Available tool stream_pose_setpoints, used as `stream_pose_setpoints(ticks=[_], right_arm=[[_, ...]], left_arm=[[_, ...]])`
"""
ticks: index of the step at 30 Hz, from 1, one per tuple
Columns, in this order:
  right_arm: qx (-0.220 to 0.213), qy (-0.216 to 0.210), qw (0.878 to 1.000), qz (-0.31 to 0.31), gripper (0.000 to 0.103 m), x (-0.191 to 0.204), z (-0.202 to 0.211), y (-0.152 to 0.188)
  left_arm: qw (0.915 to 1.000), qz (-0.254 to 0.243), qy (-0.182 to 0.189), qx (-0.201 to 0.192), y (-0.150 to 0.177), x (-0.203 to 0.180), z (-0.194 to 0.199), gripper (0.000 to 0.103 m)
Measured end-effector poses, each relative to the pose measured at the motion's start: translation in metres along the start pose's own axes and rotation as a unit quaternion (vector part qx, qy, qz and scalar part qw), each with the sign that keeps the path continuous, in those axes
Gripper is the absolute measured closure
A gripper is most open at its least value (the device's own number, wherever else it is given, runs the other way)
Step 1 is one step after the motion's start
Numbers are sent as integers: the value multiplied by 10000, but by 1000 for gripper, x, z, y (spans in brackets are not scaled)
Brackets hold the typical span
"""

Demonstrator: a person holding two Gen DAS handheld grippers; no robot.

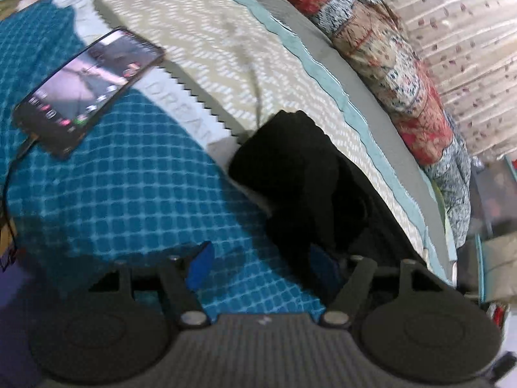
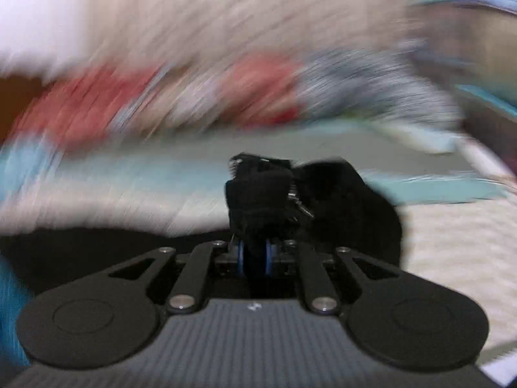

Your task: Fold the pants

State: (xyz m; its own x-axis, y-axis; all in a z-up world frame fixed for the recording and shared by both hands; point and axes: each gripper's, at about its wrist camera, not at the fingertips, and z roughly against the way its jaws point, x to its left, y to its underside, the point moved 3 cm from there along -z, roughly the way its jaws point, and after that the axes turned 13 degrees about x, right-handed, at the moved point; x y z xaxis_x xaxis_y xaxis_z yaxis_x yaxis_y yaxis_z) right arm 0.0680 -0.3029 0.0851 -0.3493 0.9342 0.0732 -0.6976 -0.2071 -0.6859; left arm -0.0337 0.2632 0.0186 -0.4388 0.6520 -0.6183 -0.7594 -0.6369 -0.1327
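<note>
Right gripper (image 2: 255,257): black two-finger tool with blue pads, low centre of the right wrist view; fingers drawn close together and clamped on a bunch of black cloth, judged to be lifting an edge for a fold.
Left gripper (image 1: 261,262): same build, bottom of the left wrist view; blue pads (image 1: 201,263) stand wide apart, the left one over bare bedcover, the right one half hidden by dark cloth; nothing clamped.
Black fabric pants (image 1: 290,174): crumpled dark mass, centre to lower right of the left wrist view, running down to the left gripper's right finger; in the right wrist view the gathered end rises just above the pads.
Blue checked bedcover (image 1: 135,200): fills lower left of the left wrist view; broad open room for laying the garment flat.
Cream patterned sheet (image 1: 206,51): upper centre, bordered by a pale teal strip towards the right.
Black smartphone with lit screen (image 1: 87,92): upper left, lying on the bedcover with a cable; well apart from the pants, an obstacle on that side.
Red and blue patchwork quilt (image 1: 381,51): bunched along the upper right edge, limiting room there.
Right wrist view: heavily blurred beyond the gripper.
</note>
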Motion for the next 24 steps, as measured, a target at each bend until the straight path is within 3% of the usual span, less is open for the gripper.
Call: stream_pose_setpoints(ticks=[2,3,5,7,8,9,14,18,21,24], right_arm=[[905,-74,9924,826,81,42,-44,23],[1190,113,9858,1183,79,57,-61,34],[913,780,9759,1825,78,81,-64,52],[904,830,9726,1975,69,85,-54,52],[851,650,9767,1862,50,80,-45,51],[779,499,9802,1752,38,73,-37,49],[479,413,9872,1463,44,73,-11,29],[316,-78,9966,752,64,85,-5,12],[276,-691,9967,319,66,108,-17,-8],[508,-1153,9920,108,65,144,-47,-37]], left_arm=[[10000,-52,13,4,1,1,1,37],[9999,-115,1,8,2,0,0,37],[9997,-256,-14,0,5,-4,1,36],[9992,-406,13,-16,6,-8,2,33],[9989,-460,22,-28,6,-10,1,32],[9987,-502,34,-49,4,-11,0,32],[9973,-599,231,-368,-18,-19,8,30],[9968,-488,353,-524,-32,-18,9,29],[9969,-443,443,-472,-32,-15,2,29],[9973,-387,473,-405,-28,-7,-6,28]])
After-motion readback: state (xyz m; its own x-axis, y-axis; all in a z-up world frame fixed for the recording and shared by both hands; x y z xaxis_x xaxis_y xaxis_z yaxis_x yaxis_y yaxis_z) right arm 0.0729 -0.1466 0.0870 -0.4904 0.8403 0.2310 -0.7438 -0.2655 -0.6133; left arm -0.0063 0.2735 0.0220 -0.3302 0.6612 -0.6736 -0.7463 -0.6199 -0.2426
